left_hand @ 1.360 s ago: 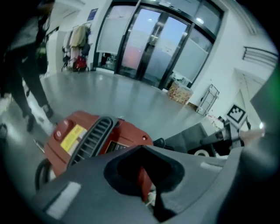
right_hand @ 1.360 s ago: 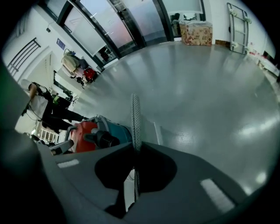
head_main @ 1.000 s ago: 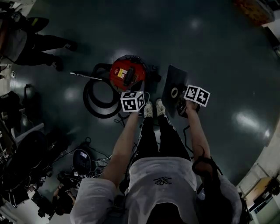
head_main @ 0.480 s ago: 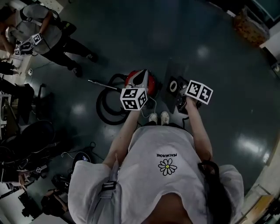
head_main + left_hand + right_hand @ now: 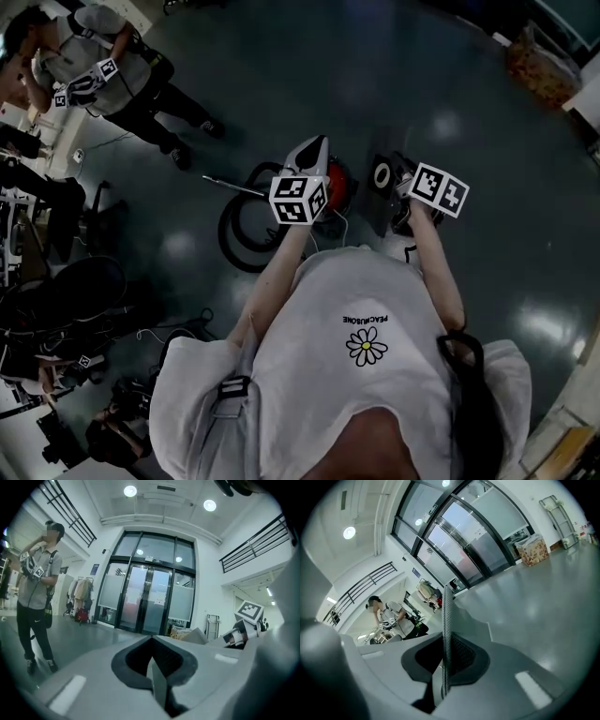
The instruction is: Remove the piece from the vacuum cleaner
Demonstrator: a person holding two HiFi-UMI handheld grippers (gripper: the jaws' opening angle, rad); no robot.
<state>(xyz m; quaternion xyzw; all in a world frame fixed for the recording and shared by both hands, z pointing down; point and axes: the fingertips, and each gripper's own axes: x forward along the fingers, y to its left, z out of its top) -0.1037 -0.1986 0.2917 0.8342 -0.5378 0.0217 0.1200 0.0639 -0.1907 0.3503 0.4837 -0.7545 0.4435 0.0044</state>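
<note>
Right gripper (image 5: 446, 660) jaws clamped on the thin flat piece (image 5: 447, 616), left gripper (image 5: 154, 679) jaws together, apparently empty; piece is clear of the red vacuum cleaner (image 5: 341, 185), so removal looks done, and next I'd set it on the floor (image 5: 487, 112).

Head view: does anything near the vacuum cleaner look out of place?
A dark part with a white ring lies on the floor beside the red vacuum cleaner, seemingly detached from it. The hose sprawls in loose coils on the other side.
</note>
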